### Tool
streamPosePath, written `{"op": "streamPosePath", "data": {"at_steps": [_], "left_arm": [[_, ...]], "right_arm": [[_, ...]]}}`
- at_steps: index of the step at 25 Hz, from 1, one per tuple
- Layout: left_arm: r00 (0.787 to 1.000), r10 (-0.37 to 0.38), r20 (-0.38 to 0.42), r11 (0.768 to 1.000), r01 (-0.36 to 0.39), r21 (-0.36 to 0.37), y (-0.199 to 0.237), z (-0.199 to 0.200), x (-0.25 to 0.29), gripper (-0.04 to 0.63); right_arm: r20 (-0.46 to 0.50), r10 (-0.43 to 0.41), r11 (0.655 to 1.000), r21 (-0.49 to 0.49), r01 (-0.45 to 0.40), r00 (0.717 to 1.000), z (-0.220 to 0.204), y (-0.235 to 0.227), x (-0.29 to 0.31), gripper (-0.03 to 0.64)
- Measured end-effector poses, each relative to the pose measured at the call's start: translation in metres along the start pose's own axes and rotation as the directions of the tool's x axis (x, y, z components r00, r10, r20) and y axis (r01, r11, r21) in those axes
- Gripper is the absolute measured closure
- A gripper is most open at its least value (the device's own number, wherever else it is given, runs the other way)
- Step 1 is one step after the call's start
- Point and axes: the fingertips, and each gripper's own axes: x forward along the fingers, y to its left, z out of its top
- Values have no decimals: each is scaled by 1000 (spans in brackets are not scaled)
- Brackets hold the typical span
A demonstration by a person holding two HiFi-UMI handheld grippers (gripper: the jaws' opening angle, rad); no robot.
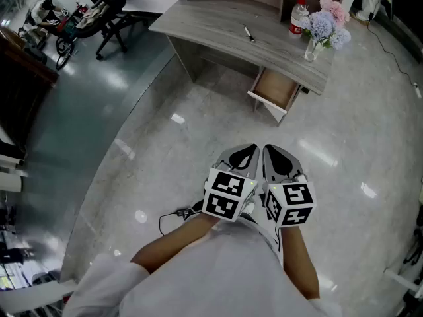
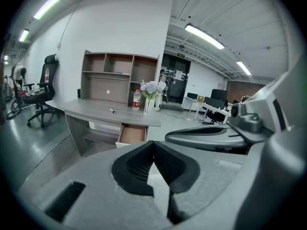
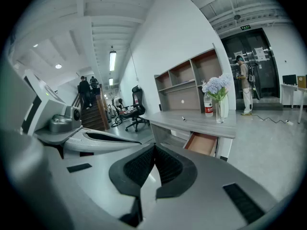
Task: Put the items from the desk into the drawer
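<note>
- left gripper [image 1: 243, 156]: jaws clenched tip to tip with nothing between them, black ribbed pads [image 2: 136, 166] pressed together at the front; grey plastic body, marker cube at the back
- right gripper [image 1: 278, 157]: same deal, jaws pinched together on nothing, ribbed black pads [image 3: 170, 166] meeting at the tips; the two grippers sit just beside each other, close in to the person's body, above a glossy pale floor [image 1: 178, 150]; both point toward the desk
- drawer [image 1: 276, 88]: pulled out from under the right part of the desk, white front, brown inside; only its flat brown bottom shows; well apart from both grippers
- desk [image 1: 218, 25]: grey wood-grain top with a curved front edge; an open shelf unit [image 2: 120, 78] in the same grey-brown wood stands at the back of it
- pen [image 1: 248, 34]: thin dark stick lying flat on the desktop by itself, left of the bottle; in the head view its long axis runs diagonal, far end upper left, near end lower right; can't tell which end is the tip
- bottle [image 1: 299, 18]: upright clear plastic with a red label, near the right end of the desk; can't tell how full it is
- vase [image 1: 312, 49]: clear glass, upright, just beside the bottle and nearer the desk's front edge; holds a bunch of flowers [image 1: 328, 22], pale blue and pink, round puffy heads
- office chair [image 1: 109, 12]: black, on wheels, off to the left of the desk
</note>
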Motion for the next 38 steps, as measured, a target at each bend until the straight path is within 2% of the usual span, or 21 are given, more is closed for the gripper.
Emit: {"op": "streamPosePath", "data": {"at_steps": [7,15,38], "left_arm": [[1000,13,-12,1000,-13,-13,7,0,-4,592],[1000,12,-11,998,-13,-55,37,0,-1,592],[988,-153,-16,986,152,-66,195,60,43,592]], "right_arm": [[18,6,1000,5,-6,1000,5,5,3,615],[9,7,1000,0,-7,1000,8,13,26,615],[-39,-136,990,24,136,990,67,43,181,615]]}}
